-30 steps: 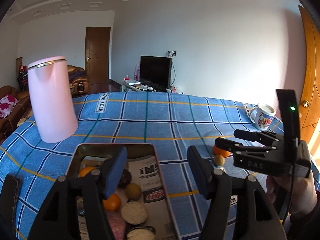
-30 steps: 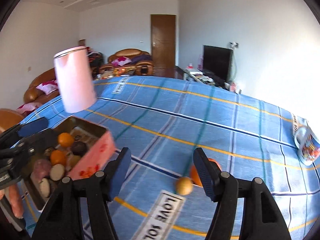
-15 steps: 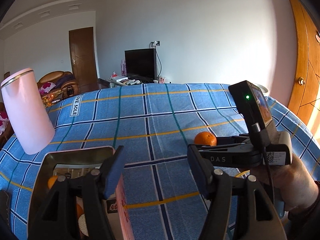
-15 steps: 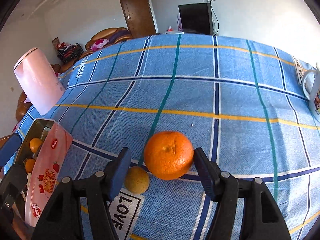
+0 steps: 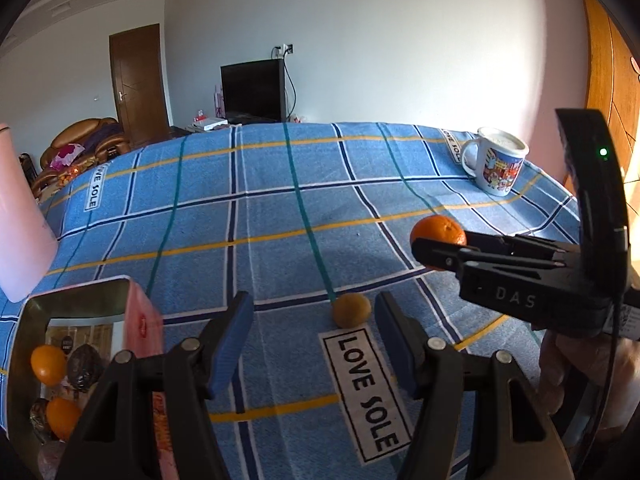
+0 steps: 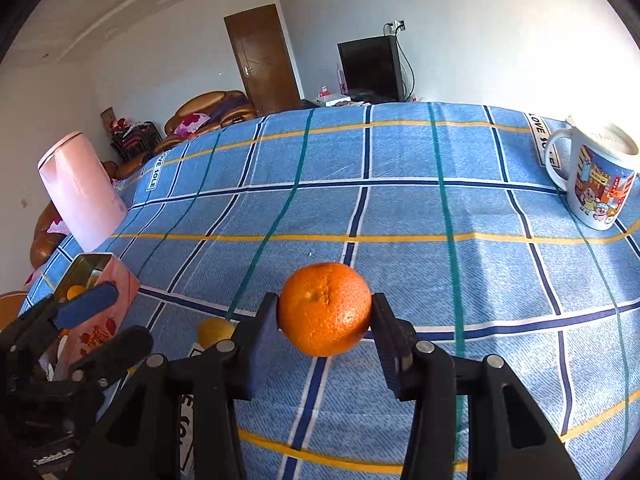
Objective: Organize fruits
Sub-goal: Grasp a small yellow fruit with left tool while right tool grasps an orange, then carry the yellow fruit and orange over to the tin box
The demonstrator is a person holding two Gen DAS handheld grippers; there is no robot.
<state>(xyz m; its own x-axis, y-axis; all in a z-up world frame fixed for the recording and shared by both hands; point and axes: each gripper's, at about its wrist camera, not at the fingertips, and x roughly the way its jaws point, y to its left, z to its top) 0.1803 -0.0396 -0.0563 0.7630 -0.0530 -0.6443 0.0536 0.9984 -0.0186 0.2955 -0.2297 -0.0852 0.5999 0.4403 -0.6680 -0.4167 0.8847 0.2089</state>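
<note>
My right gripper [image 6: 325, 322] is shut on a large orange [image 6: 325, 308], pads against both its sides; it also shows in the left wrist view [image 5: 438, 232]. A small yellow-brown fruit [image 5: 351, 310] lies on the blue checked cloth, just left of the right pad of my open, empty left gripper [image 5: 314, 336]; it also shows in the right wrist view [image 6: 214, 332]. A pink tin box [image 5: 138, 320] at the lower left holds several fruits, among them an orange [image 5: 48, 364].
A pink kettle [image 6: 82, 190] stands at the table's far left. A printed white mug [image 6: 596, 184] stands at the far right. The blue cloth [image 5: 280, 208] covers the table. A TV and a sofa stand beyond it.
My right gripper has closed on the large orange. My left gripper has swung right, away from the tin box, and now faces the small fruit.
</note>
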